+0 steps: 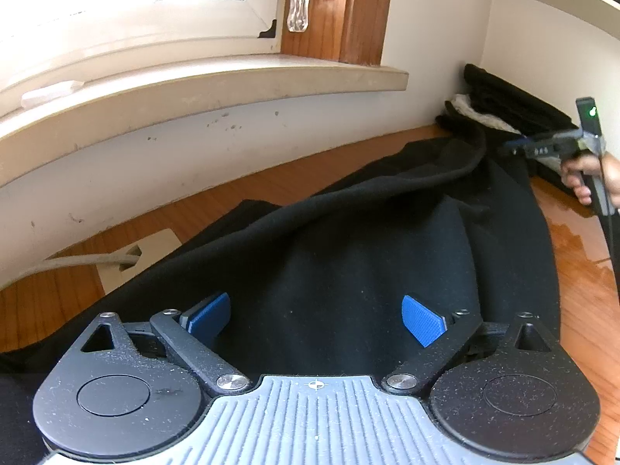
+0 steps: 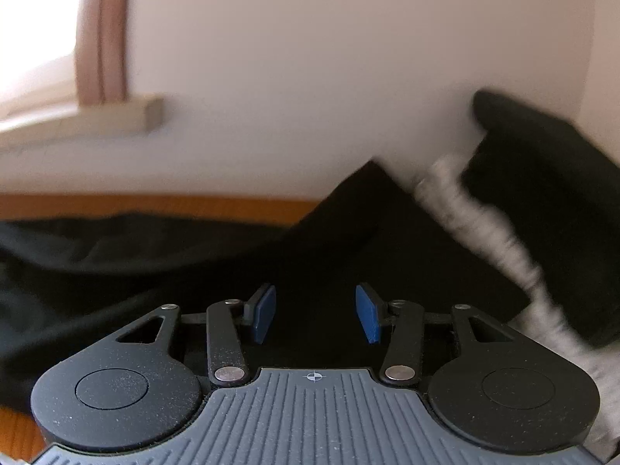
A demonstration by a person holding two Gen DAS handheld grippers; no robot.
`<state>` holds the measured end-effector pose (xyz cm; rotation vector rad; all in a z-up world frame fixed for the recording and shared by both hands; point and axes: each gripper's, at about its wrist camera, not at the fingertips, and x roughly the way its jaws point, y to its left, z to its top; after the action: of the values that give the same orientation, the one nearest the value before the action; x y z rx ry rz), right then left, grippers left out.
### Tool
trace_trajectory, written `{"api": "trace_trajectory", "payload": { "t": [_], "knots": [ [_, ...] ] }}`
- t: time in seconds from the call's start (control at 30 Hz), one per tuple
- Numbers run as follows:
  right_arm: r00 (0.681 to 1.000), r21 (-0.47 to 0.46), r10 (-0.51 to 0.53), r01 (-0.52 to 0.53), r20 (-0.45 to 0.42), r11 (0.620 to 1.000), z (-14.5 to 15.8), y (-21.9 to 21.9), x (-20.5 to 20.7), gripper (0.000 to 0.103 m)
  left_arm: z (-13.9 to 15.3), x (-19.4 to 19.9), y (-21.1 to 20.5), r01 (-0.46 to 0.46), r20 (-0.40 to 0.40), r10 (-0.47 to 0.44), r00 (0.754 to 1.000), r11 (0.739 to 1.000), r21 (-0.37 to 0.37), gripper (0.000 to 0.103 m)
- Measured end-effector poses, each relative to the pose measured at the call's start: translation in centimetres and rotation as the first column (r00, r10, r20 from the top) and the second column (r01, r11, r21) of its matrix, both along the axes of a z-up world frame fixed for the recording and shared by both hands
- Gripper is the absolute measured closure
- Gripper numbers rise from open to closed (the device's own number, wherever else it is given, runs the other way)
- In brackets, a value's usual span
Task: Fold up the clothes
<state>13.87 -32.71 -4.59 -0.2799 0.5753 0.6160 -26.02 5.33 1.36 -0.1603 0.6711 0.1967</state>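
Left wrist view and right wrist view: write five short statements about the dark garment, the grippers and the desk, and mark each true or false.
1. The black fabric garment lies spread on the orange-brown wooden desk. True.
2. The left gripper is clamped on the garment. False: its blue pads stand wide apart above the cloth.
3. The right gripper has nothing pinched between its pads. True: its jaws are open over black cloth.
4. A pile of folded dark clothes with a grey-white layer sits in the corner by the white wall. True.
5. The cream stone window sill holds a red mug. False: no mug is there.
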Motion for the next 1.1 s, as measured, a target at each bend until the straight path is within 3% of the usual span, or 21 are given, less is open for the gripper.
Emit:
{"api": "trace_trajectory", "payload": {
  "t": [0.17,0.47,0.7,0.8,0.9,1.1],
  "knots": [
    [0.998,0.043,0.016,-0.014,-0.061,0.999,-1.5,-0.9,-1.7,0.055,-0.1,-0.6,-1.1,0.021,-0.038,-0.019,0.999,0.998,0.057,0.006],
    [0.997,0.044,0.051,-0.048,-0.062,0.998,-1.2,-3.6,-7.6,0.054,-0.1,-3.2,-1.6,0.041,-0.042,-0.038,0.998,0.997,0.063,0.004],
    [0.998,0.101,0.06,-0.057,-0.022,0.993,-1.8,-4.6,-8.6,0.051,0.8,-2.7,-2.0,0.035,-0.022,-0.034,0.999,0.995,0.091,0.004],
    [0.998,0.105,0.053,-0.051,-0.02,0.993,-1.9,-4.7,-8.2,0.043,1.9,-1.1,-2.4,0.032,0.005,-0.033,0.999,0.991,0.131,0.004],
    [0.999,0.11,0.047,-0.045,-0.018,0.993,-2.0,-4.8,-8.2,0.043,2.6,1.5,-3.1,0.071,0.001,-0.072,0.997,0.984,0.166,0.005],
    [0.999,0.127,0.048,-0.045,-0.02,0.991,-2.1,-4.9,-8.3,0.043,1.9,7.7,-5.7,0.183,-0.082,-0.166,0.983,0.943,0.279,0.008]
  ]
}}
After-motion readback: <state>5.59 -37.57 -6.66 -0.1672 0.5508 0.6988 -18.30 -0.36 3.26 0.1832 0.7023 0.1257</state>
